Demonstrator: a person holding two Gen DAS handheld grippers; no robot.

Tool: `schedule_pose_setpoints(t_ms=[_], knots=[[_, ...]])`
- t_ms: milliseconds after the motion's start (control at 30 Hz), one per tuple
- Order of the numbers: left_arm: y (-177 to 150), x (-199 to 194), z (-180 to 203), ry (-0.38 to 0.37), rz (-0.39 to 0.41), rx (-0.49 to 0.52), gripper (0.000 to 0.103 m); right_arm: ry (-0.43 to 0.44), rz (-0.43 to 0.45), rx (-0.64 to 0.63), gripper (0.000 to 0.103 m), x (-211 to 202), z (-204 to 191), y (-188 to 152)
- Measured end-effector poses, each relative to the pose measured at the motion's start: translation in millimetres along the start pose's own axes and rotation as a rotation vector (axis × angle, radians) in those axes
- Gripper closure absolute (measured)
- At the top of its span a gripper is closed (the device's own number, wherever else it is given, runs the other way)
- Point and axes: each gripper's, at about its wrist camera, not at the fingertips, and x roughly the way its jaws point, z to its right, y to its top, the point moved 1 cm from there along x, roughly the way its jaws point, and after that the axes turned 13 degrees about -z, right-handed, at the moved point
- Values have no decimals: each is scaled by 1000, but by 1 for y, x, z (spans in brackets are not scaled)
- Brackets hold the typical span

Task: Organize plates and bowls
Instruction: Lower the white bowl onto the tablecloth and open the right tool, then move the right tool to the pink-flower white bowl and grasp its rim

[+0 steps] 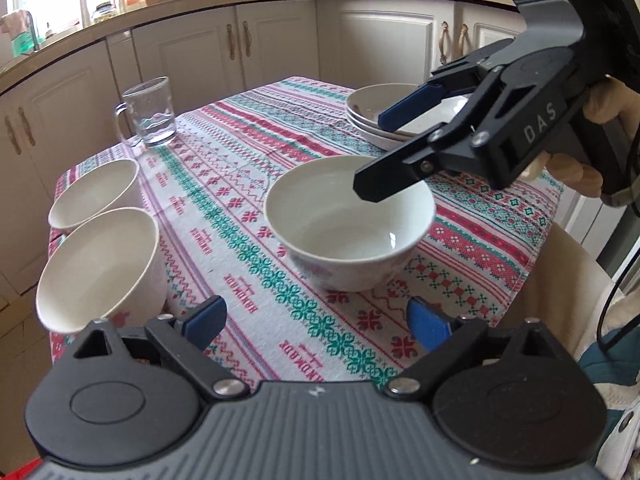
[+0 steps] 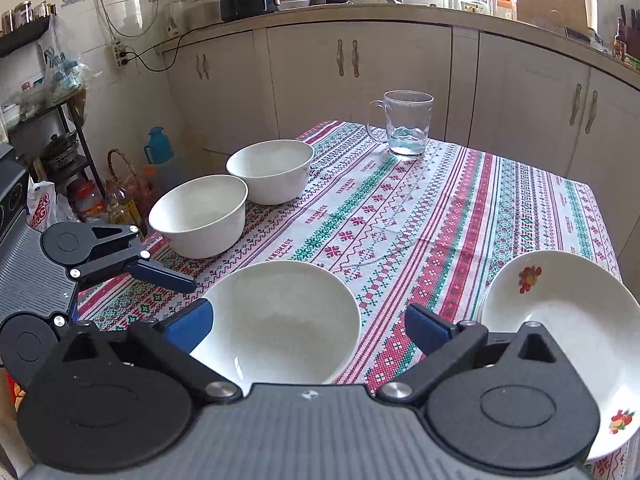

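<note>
Jaws of both the left gripper (image 1: pixel 316 326) and right gripper (image 2: pixel 308 330) were found spread wide, nothing gripped. Beside the stacked plates (image 1: pixel 370 114) a white bowl (image 1: pixel 348 220) was seen standing on the tablecloth (image 1: pixel 240 184), between the right gripper's fingers.

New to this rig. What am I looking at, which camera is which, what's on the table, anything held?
No robot: a person carries a handheld two-finger gripper in each hand, each with a fisheye camera looking along its fingers. One picture is the left gripper's view, the other the right gripper's. On the patterned tablecloth stand a near bowl, two more bowls at the left edge, a glass mug and stacked plates. Both grippers are open and hold nothing; the right one hovers over the near bowl.
</note>
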Motion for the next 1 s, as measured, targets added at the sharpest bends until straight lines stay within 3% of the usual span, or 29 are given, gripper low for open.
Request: schedule_pose_setpoints(t_ms=[200,400,667,1000], knots=[[-17,-12,-28,75,7,-117,7,-26,-11,-40,0,3,-13,13],[-29,-15,-57,158,5,-171,7,-25,-21,-89,0,11,-27,31],[-28,-12,-86,210,30,-169,7,-7,-45,-149,0,28,-47,59],[-22,-1,-110,190,45,-120,7,31,-73,-168,0,53,-62,91]])
